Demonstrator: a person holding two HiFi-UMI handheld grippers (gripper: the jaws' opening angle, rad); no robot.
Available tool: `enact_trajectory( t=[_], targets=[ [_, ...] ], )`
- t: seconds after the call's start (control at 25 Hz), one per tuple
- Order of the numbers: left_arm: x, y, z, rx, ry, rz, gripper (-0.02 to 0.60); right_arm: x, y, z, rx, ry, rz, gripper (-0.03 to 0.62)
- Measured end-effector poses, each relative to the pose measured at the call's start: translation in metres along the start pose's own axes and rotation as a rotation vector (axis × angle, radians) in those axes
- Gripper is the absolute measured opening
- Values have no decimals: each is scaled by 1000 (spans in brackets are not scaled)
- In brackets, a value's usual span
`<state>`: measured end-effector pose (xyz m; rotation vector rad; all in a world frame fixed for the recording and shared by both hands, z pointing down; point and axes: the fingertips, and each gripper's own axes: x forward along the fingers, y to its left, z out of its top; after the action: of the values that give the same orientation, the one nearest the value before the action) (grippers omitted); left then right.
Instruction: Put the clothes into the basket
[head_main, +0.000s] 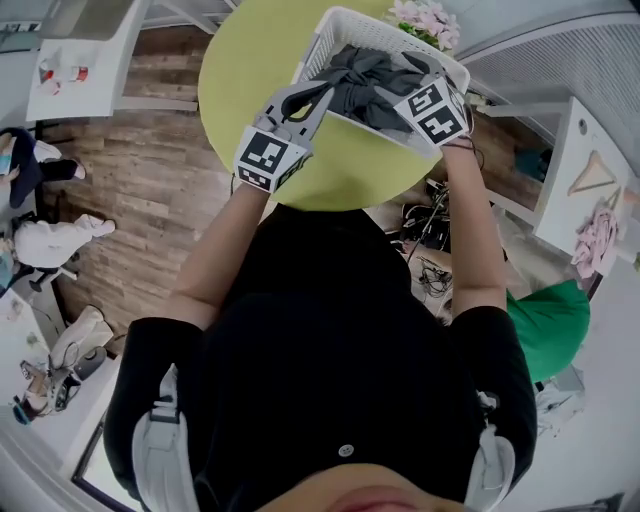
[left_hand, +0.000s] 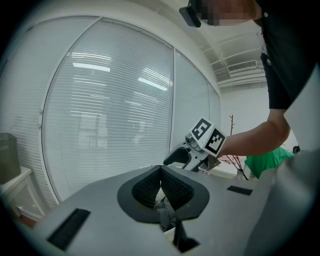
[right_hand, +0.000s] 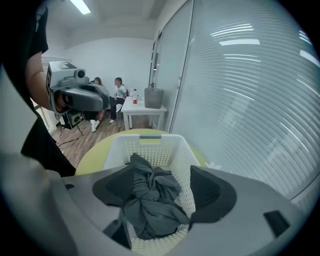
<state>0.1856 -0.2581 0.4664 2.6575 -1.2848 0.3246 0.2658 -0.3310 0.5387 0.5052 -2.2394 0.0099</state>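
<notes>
A white perforated basket (head_main: 340, 25) stands on the round yellow-green table (head_main: 240, 70). Dark grey clothes (head_main: 365, 80) lie bunched inside it, and also show in the right gripper view (right_hand: 152, 200). My left gripper (head_main: 322, 95) reaches the basket's near left rim, its pads (left_hand: 172, 187) closed together with a bit of grey cloth (left_hand: 166, 212) bunched at them. My right gripper (head_main: 405, 85) hovers above the basket's right side and is open (right_hand: 162, 187); the clothes lie below the gap, untouched by its pads. The basket (right_hand: 150, 150) fills that view.
Pink flowers (head_main: 430, 20) sit behind the basket. Window blinds (right_hand: 250, 100) run close along the table's far side. A wooden floor (head_main: 140, 170) lies to the left, cables (head_main: 430, 230) under the table's right edge, and people sit at a distant white table (right_hand: 145, 107).
</notes>
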Motion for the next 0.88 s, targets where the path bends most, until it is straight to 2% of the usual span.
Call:
enact_trajectory(
  t=[0.36,0.48,0.56,0.68,0.76,0.88],
  targets=[
    [-37,-20,9,11,-38,-114,9,-56,58,22,229,-192,-62,336],
    [-52,-29,11,26,-60,-150,9,-70,83,31,294,-279,-81,268],
    [-64,-34,9,26,-67,-165,9,-79,101,35,330,-331,-101,182],
    [-82,-37,7,20,-77,-182,9,-95,123,45,380,-422,-137,93],
    [-93,-40,4,19,-69,-195,9,-106,136,52,389,-483,-167,53],
    [-108,-48,-3,15,-62,-212,9,-116,158,57,369,-536,-209,27]
  ],
)
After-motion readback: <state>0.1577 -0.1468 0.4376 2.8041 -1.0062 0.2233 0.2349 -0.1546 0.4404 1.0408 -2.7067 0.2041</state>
